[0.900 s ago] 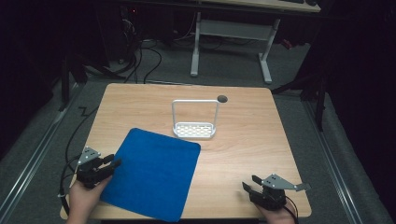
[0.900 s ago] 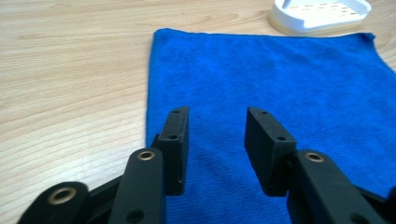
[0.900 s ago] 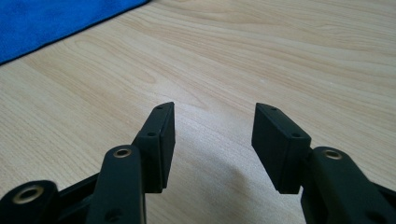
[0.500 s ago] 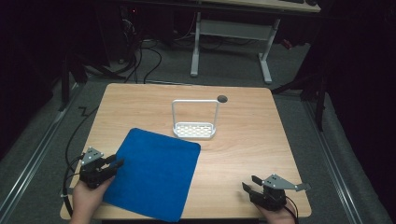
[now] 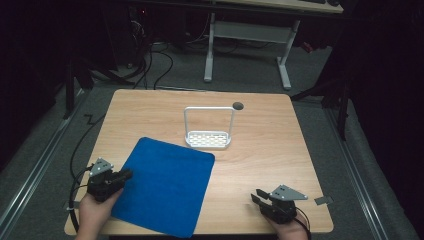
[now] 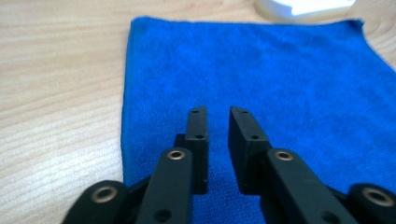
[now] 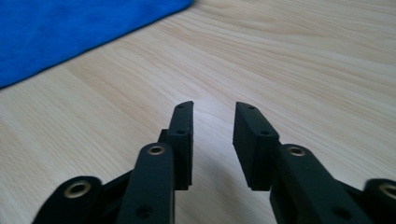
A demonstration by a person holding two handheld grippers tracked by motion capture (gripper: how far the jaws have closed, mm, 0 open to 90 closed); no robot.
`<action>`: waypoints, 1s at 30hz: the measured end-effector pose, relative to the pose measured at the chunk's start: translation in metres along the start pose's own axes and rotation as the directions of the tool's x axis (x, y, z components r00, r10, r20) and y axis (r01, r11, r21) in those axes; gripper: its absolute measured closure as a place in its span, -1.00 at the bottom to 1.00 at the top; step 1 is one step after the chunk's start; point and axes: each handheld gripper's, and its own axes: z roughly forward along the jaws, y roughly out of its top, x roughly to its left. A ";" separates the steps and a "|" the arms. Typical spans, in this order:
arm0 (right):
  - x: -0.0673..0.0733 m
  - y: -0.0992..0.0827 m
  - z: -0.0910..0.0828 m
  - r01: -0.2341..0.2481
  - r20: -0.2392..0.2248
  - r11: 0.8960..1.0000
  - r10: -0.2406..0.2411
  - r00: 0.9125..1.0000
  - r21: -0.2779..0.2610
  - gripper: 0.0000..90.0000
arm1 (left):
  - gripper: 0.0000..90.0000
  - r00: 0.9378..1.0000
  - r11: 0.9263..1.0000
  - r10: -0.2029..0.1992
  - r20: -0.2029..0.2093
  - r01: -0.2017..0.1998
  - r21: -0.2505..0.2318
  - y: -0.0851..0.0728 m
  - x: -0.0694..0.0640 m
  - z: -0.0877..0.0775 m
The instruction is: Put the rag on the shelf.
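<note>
Two grippers sit low at the near edge of the table [image 5: 280,125]. The left gripper [image 5: 124,175] is over the blue cloth [image 5: 167,190], at about 9 o'clock on its left border, jaws pointing toward 3 o'clock. In the left gripper view its jaws stand a narrow gap apart just above the cloth [image 6: 261,84], with nothing between them. The right gripper [image 5: 256,196] rests on bare wood at about 4 o'clock from the cloth, well apart from it, jaws spread and empty; the right gripper view has the cloth's corner [image 7: 70,28] at 10 o'clock.

The cloth lies flat and skewed, its far corner just beside the white rack [image 5: 209,135] at 1 o'clock.

The work looks like taking hold of the cloth, and no grip is made yet. Judged risks: the gap is slim, so the jaws may slide over the flat pile and pinch nothing. Closing too far in from the edge would bunch the cloth. A pull toward 1 o'clock could drag the corner into the rack and shove it. With one gripper holding, the free side would sag and fold unevenly
</note>
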 end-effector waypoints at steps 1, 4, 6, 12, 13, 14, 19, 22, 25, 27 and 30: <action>0.005 0.003 0.003 0.017 -0.012 1.000 -0.017 1.000 0.006 0.63 | 0.82 1.000 1.000 0.003 -0.001 -0.003 0.012 0.000 0.000 0.001; 0.019 0.014 0.014 0.060 -0.046 0.998 -0.060 0.997 0.012 0.73 | 0.88 1.000 1.000 0.010 -0.003 -0.010 0.028 0.000 0.000 0.004; 0.030 0.025 0.026 0.099 -0.067 0.995 -0.098 0.993 0.015 0.83 | 0.90 1.000 0.999 0.024 -0.010 -0.023 0.042 0.000 -0.001 0.005; 0.057 0.046 0.064 0.187 -0.144 0.981 -0.179 0.973 0.048 1.00 | 0.96 0.995 0.991 0.091 -0.045 -0.086 0.103 0.000 -0.004 0.008; 0.061 0.048 0.068 0.194 -0.154 0.980 -0.184 0.971 0.051 1.00 | 0.97 0.995 0.990 0.094 -0.045 -0.089 0.113 -0.001 -0.004 0.009; 0.063 0.050 0.072 0.202 -0.165 0.978 -0.191 0.968 0.050 1.00 | 0.97 0.994 0.988 0.101 -0.048 -0.094 0.126 -0.001 -0.004 0.010; 0.079 0.066 0.092 0.231 -0.195 0.972 -0.219 0.956 0.044 1.00 | 0.98 0.992 0.981 0.115 -0.054 -0.105 0.161 -0.002 -0.004 0.015; 0.086 0.073 0.103 0.250 -0.209 0.967 -0.235 0.949 0.046 1.00 | 0.98 0.990 0.977 0.130 -0.059 -0.118 0.177 -0.004 -0.005 0.018; 0.091 0.074 0.113 0.264 -0.213 0.962 -0.244 0.946 0.069 1.00 | 0.97 0.991 0.978 0.122 -0.052 -0.111 0.177 -0.003 -0.005 0.018; 0.091 0.073 0.117 0.266 -0.212 0.960 -0.243 0.947 0.091 1.00 | 0.96 0.991 0.978 0.123 -0.049 -0.113 0.173 -0.004 -0.004 0.018; 0.090 0.073 0.116 0.261 -0.211 0.960 -0.237 0.948 0.098 1.00 | 0.95 0.992 0.979 0.118 -0.041 -0.110 0.169 -0.005 -0.003 0.017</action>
